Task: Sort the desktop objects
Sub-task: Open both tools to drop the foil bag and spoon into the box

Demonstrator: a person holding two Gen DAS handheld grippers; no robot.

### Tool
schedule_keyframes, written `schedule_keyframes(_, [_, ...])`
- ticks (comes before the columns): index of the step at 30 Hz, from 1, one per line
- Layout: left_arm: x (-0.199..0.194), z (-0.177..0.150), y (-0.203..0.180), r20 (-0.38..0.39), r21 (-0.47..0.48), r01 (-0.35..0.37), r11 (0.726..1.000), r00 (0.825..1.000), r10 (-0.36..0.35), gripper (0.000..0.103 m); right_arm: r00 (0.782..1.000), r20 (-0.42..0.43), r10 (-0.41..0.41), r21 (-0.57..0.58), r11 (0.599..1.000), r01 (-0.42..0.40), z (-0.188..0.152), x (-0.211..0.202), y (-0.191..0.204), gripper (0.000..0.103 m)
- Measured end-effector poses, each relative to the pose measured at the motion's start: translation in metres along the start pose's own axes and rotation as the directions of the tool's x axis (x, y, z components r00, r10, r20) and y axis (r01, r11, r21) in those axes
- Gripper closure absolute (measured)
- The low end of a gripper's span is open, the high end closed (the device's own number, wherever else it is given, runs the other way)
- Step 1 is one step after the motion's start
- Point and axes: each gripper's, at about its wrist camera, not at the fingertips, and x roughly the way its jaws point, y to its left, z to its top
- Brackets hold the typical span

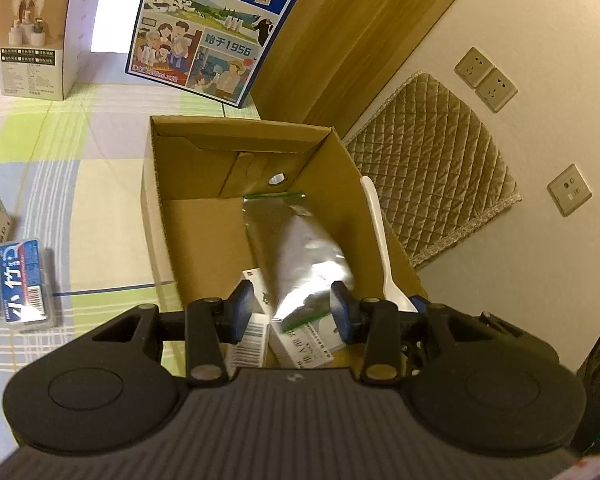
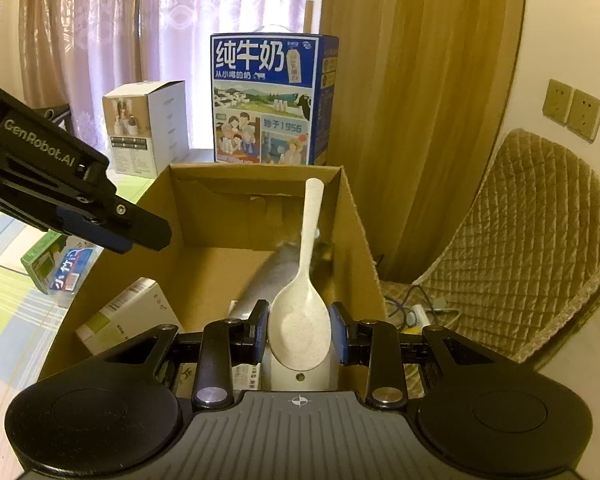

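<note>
Cardboard box (image 1: 188, 224) walls frame my left gripper (image 1: 292, 312), whose fingers hang apart over a silver foil pouch (image 1: 300, 252) on the box floor. From the right wrist, my right gripper (image 2: 299, 332) pinches the white spoon (image 2: 300, 320) by its bowl, handle slanting toward the box's far wall.

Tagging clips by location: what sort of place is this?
Probably a room in a home: a curtain, a quilted chair and a checked tablecloth holding a milk carton box.

box (image 1: 156, 184): matt cardboard | pouch (image 1: 300, 248): shiny foil | spoon (image 2: 300, 328): speckled plastic
</note>
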Motion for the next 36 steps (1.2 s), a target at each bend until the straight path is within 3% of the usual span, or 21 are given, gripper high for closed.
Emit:
schedule_keyframes(17, [-0.012,-0.013,0.007,-0.005,0.012,-0.016,1.0,1.0,0.016,0.065,1.0,0.006,0.02,-0.019,1.0,-0.02,0.005,0.0,0.016,0.074])
schedule_keyframes(21, [-0.015,-0.014,0.007,-0.006,0.015,-0.021,1.0,1.0,0.021,0.066,0.998,0.038,0.057,0.001,0.998,-0.057,0.006,-0.003,0.017,0.074])
schedule_keyframes(25, [-0.019,-0.017,0.009,-0.004,0.015,-0.032,0.999,0.999,0.032,0.063,0.997,0.038,0.071,0.005,0.997,-0.071,0.005,-0.004,0.017,0.056])
schedule_keyframes(36, [-0.036,-0.027,0.004,0.008,0.038,-0.062,0.997,0.998,0.062,0.053,0.998,0.01,0.067,0.043,0.997,-0.067,-0.012,-0.022,0.015,0.049])
